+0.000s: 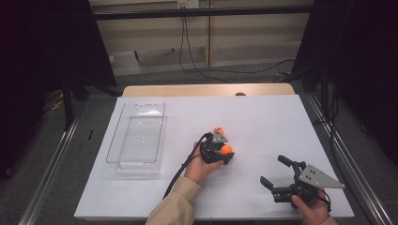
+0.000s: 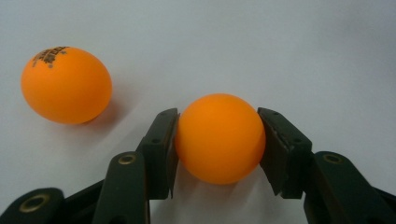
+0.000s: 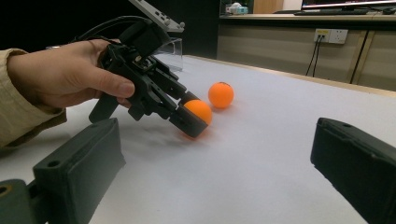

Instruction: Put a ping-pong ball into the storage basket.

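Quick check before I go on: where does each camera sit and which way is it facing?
High view: above the near edge, facing forward and down on the table; both forearms show.
Left gripper view: on the left tongs, facing the gripped ball.
Right gripper view: on the open right tongs, facing the left hand.
All share both balls, including the free ball.

The white table (image 1: 263, 117) is bright and evenly lit from above, while the room at both sides of the high view is very dark. In the left gripper view the two balls look sharp, each with a soft orange shadow under it, and the near jaws are a bit blurry. The picture corners look darker.
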The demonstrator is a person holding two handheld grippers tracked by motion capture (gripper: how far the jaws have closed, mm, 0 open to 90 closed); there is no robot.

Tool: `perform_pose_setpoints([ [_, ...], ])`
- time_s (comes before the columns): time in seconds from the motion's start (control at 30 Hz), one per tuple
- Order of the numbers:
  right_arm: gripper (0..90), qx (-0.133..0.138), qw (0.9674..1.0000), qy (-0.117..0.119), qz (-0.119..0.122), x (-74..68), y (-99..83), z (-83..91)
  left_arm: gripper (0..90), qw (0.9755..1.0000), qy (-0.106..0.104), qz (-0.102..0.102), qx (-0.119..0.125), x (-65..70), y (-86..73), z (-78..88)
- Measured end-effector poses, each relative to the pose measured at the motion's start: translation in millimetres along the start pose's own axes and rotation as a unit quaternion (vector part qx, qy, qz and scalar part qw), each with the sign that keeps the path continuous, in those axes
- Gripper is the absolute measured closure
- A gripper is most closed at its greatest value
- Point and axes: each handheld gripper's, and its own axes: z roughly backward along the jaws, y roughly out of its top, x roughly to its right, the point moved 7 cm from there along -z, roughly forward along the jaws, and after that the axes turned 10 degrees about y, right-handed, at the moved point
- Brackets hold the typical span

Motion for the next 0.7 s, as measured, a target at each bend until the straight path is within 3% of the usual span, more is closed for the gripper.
perform_pose_setpoints([
  [0.7,1.7,0.000,1.0000,0.000,-0.002,0.3,-0.3,0.1,50.8,0.9997,-0.013,0.018,-0.003,-3.3,2.6,14.4],
])
